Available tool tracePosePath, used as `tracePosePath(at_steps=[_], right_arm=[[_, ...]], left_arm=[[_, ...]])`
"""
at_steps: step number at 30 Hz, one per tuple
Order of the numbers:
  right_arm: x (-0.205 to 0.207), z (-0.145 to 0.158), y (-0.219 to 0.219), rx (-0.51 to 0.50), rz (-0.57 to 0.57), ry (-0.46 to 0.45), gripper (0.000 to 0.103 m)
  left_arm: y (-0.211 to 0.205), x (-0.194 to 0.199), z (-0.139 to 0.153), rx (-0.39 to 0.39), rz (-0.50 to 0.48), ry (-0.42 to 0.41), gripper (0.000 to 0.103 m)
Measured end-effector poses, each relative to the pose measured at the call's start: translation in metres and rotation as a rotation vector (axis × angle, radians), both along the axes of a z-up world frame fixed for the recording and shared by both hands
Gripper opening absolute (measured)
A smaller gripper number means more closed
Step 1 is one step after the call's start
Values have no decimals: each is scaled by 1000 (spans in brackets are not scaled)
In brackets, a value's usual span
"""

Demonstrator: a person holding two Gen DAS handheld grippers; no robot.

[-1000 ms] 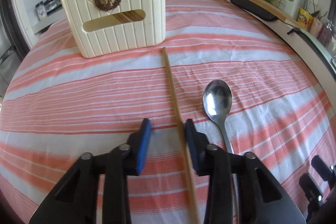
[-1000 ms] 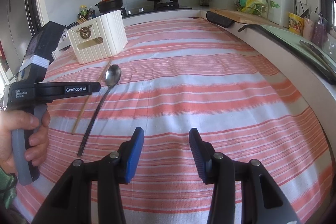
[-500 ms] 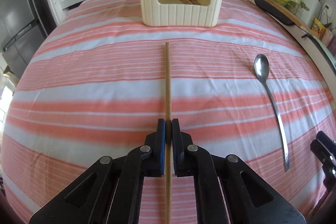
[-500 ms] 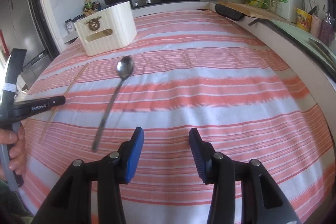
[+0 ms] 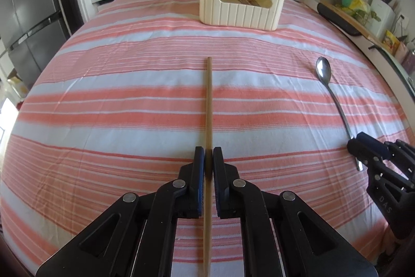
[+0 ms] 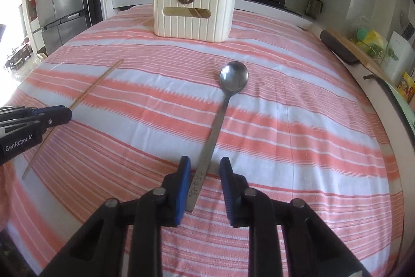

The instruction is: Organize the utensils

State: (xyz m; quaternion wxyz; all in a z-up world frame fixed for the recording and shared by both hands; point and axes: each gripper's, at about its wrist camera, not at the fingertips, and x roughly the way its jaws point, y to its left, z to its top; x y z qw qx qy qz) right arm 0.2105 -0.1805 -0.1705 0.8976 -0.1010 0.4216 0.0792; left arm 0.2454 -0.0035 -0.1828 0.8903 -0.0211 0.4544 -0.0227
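Chopstick [image 6: 85, 95] lies left of spoon [image 6: 225, 100], holder [image 6: 193, 11] behind both.

Both wrist views look down close, sharing the striped tablecloth [image 5: 129, 100].

"GenRobot.AI" on left gripper [image 6: 55, 116] body; "DAS" on right gripper [image 5: 363, 147] body.
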Motion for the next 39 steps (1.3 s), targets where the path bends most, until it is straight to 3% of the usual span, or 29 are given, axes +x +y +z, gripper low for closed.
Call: tracePosePath(at_steps=[3, 9, 11, 13, 14, 15, 24, 29, 34, 39], right_arm=[[-5, 1, -7, -16, -45, 6, 10], [-29, 5, -28, 0, -102, 43, 10], [-34, 6, -32, 8, -108, 47, 11], [-37, 8, -37, 32, -114, 51, 24], [-38, 10, -40, 48, -120, 46, 40], [-38, 12, -43, 65, -128, 38, 50], [-12, 26, -45, 135, -90, 68, 50], [5, 37, -28, 115, -28, 54, 50], [28, 31, -19, 107, -10, 81, 51], [50, 16, -20, 105, -27, 128, 51]], left_arm=[[4, -4, 1, -16, -7, 7, 12], [20, -17, 4, -62, 5, 27, 45], [26, -21, 8, -73, 10, 24, 63], [31, -23, 13, -74, 10, 7, 70], [32, -24, 15, -73, 6, 0, 73], [33, -23, 17, -72, -2, -3, 74], [35, -9, 17, -47, -93, 47, 77], [39, 4, 16, -71, -91, 64, 77], [46, 22, 14, -111, -65, 95, 77], [37, 45, 7, -67, -78, 116, 77]])
